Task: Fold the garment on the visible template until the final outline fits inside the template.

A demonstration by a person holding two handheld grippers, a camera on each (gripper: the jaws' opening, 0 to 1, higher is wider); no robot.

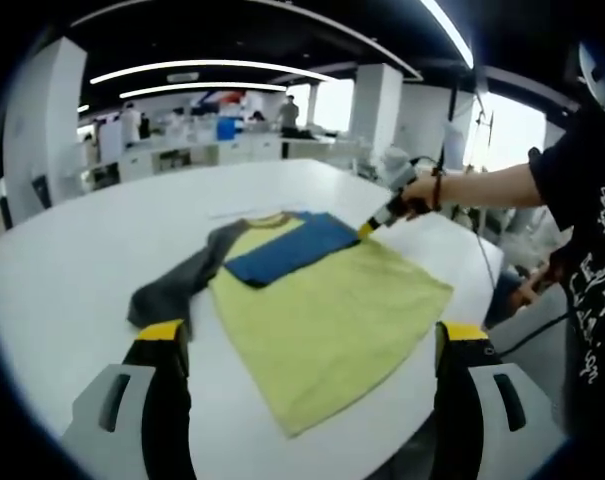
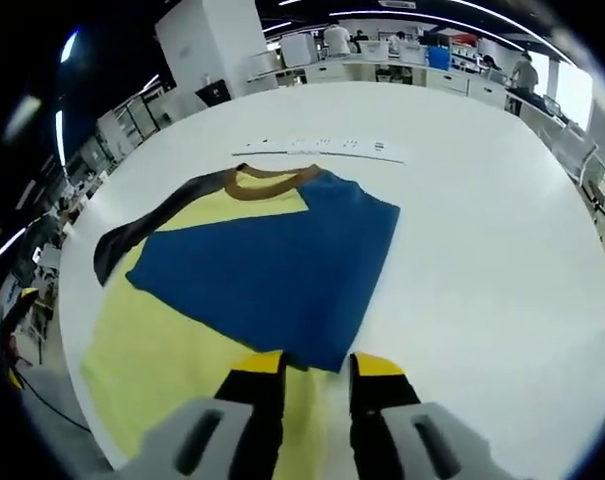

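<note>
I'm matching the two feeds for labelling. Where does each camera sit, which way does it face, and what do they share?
Left gripper view: rides the left gripper, held back from the table, facing the shirt; the person's arm and the right gripper show.
Right gripper view: rides the right gripper, low over the blue sleeve folded across the shirt.
Shared: shirt, blue sleeve, grey sleeve, table.
</note>
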